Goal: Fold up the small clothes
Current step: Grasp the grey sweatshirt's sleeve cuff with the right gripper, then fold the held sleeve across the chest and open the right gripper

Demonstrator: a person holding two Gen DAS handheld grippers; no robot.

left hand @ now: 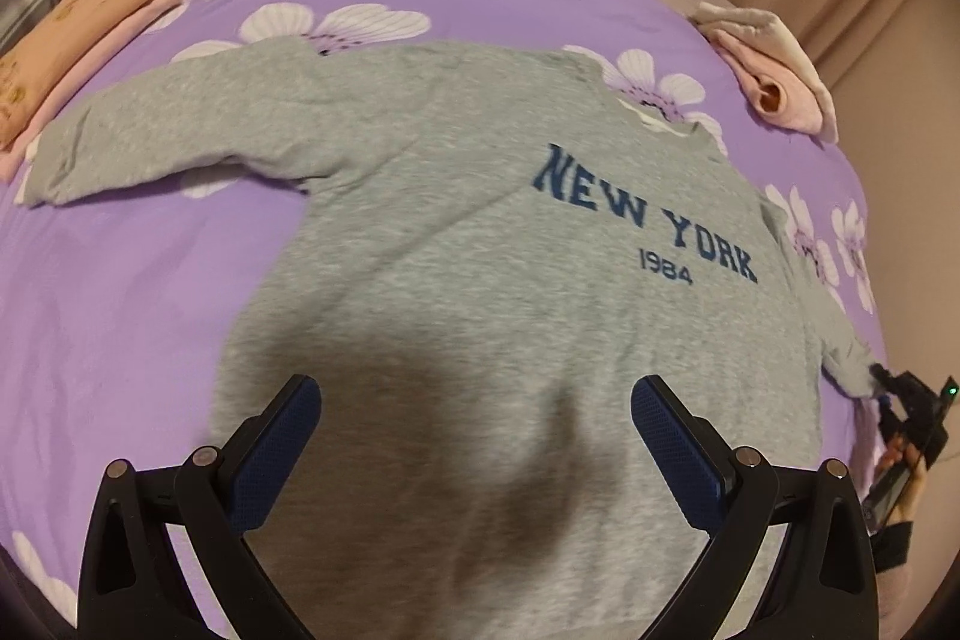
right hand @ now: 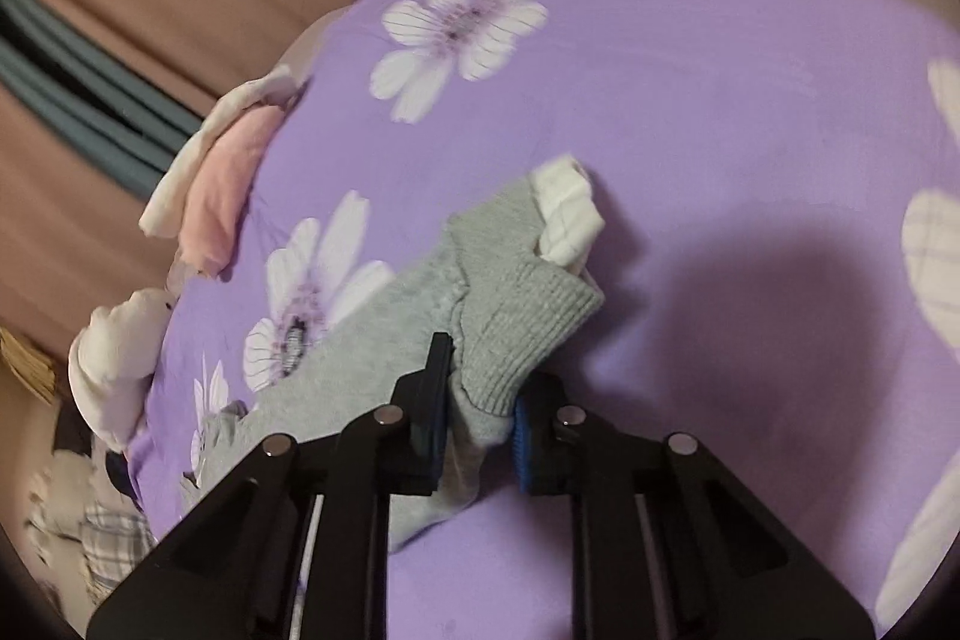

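Pinching sweatshirt (left hand: pixel 480 220) cuff (right hand: pixel 516 334) between right fingers (right hand: pixel 477 424); left fingers (left hand: pixel 474 436) spread wide above hem.

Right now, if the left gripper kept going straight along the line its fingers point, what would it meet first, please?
Most likely the grey sweatshirt: the left gripper, jaws open, points down at its lower body, with nothing visible between. Its height above the cloth is unclear.

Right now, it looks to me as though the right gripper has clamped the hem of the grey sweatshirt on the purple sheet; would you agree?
Not quite: the right gripper has clamped the ribbed cuff of a sleeve, not the hem. The right wrist view shows its jaws pinching it. The sweatshirt is grey and lies on the purple sheet, as you say.
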